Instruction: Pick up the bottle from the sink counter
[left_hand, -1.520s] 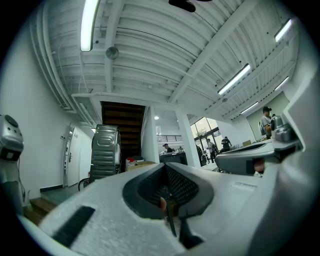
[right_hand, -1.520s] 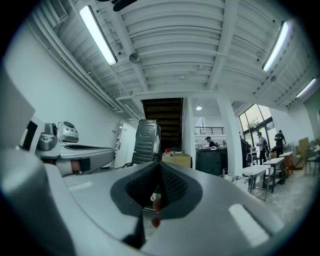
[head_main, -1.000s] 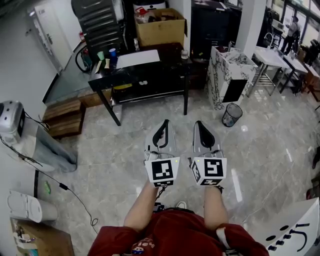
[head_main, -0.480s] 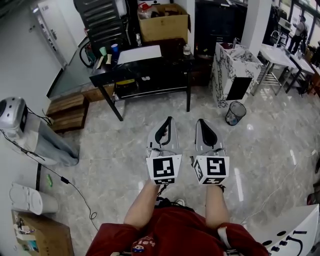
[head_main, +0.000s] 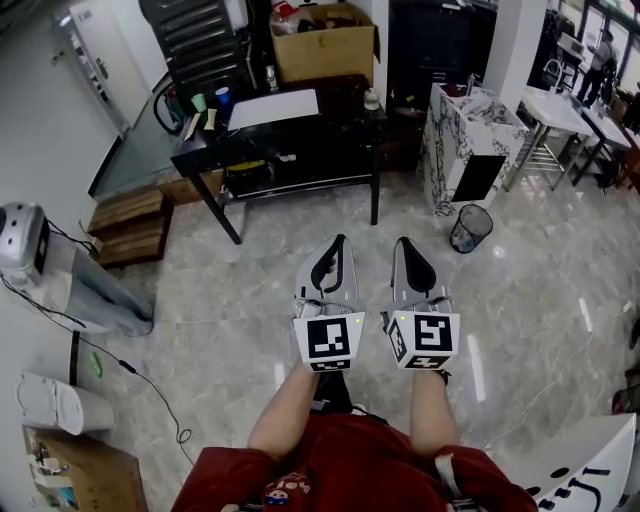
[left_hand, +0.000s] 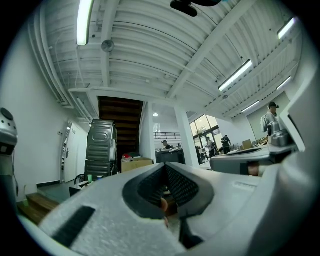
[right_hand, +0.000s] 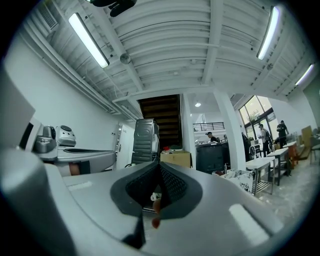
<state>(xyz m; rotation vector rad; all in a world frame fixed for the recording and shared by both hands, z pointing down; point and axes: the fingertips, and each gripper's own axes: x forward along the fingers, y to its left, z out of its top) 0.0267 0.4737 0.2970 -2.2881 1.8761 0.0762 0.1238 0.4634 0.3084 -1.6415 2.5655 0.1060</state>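
Now left gripper (head_main: 337, 241) and right gripper (head_main: 402, 243) both show jaws pressed together; bottle axis indiscernible.

A sheet of paper (head_main: 275, 108) lies on the tabletop (head_main: 340, 103), a cardboard box (head_main: 325, 45) stands behind the tabletop, and wooden steps (head_main: 125, 225) lie left of it. Right of the tabletop stands the sink cabinet (head_main: 450, 150), with a wire bin (head_main: 470, 228) also to the right (nearer the person). Before the tabletop, well apart, the left tongs (head_main: 340, 241) and right tongs (head_main: 400, 243) hang side by side.
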